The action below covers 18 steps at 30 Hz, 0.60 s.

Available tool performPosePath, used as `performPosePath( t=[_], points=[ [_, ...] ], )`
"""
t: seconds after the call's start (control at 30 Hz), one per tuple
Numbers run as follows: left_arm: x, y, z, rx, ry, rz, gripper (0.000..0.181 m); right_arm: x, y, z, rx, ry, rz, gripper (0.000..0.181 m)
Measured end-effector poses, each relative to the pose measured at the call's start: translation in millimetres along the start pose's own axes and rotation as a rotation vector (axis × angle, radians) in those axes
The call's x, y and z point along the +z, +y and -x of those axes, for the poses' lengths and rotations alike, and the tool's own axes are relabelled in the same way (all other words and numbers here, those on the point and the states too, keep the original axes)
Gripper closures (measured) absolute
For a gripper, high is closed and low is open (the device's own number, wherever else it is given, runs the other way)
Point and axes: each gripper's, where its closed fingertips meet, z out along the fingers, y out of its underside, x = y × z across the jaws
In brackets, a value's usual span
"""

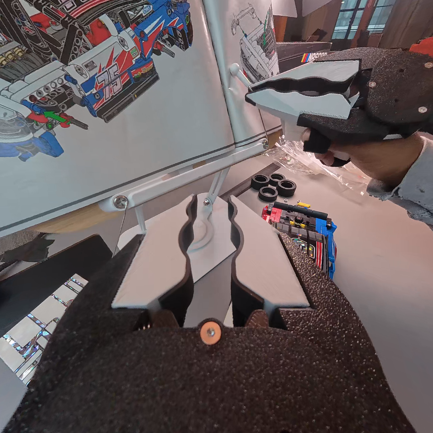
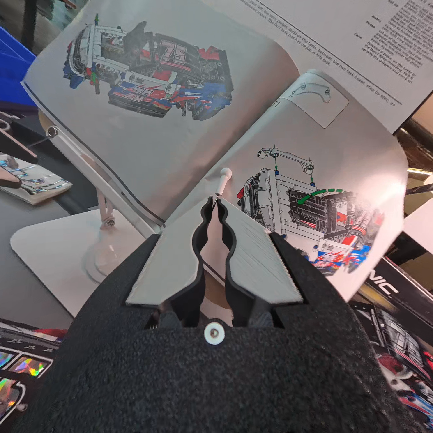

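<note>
An open instruction booklet (image 1: 145,131) with race-car drawings rests on a white book stand (image 1: 182,173). My right gripper (image 2: 215,201) is shut on the thin wire of the stand's page-holder arm, just below its white knobbed tip (image 2: 223,179), which lies against the right page (image 2: 304,145). The left wrist view shows the same gripper (image 1: 248,93), its tips pinched on the wire beside the white tip (image 1: 237,71). My left gripper (image 1: 212,199) is open and empty, hovering over the stand's white base plate (image 1: 210,248), below the booklet's lower edge.
Several black tyres (image 1: 273,184) and a partly built red, black and blue brick car (image 1: 304,232) sit on the grey table to the right. A clear plastic bag (image 1: 316,161) lies behind them. Holographic sticker sheets (image 1: 35,328) lie at left. A printed sheet (image 2: 351,35) stands behind the booklet. There is about 15 cm between the tips of the two grippers.
</note>
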Motion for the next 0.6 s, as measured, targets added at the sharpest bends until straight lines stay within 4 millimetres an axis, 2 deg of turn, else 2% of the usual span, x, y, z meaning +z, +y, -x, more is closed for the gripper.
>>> performPosePath(
  t=[0.07, 0.1, 0.17, 0.23, 0.33, 0.6],
  points=[
    [-5, 2, -1, 0.010, -0.002, 0.002, 0.156, -5, 1, 5, 0.060, -0.046, -0.001, 0.154],
    [-8, 3, 0, 0.012, -0.005, 0.001, 0.156, -8, 1, 4, 0.120, -0.045, -0.010, 0.151],
    [-11, 5, 1, 0.004, -0.007, -0.001, 0.156, -15, 5, -8, 0.245, 0.000, -0.028, 0.151],
    [-12, 6, 3, -0.012, -0.006, 0.000, 0.156, -16, 17, -17, 0.326, 0.033, -0.005, 0.147],
    [-14, 3, 3, -0.016, -0.009, -0.011, 0.156, -14, 36, -19, 0.335, 0.049, 0.054, 0.145],
    [-20, 0, 8, -0.005, -0.047, -0.063, 0.156, -21, 32, -18, 0.310, 0.072, 0.036, 0.141]
  ],
)
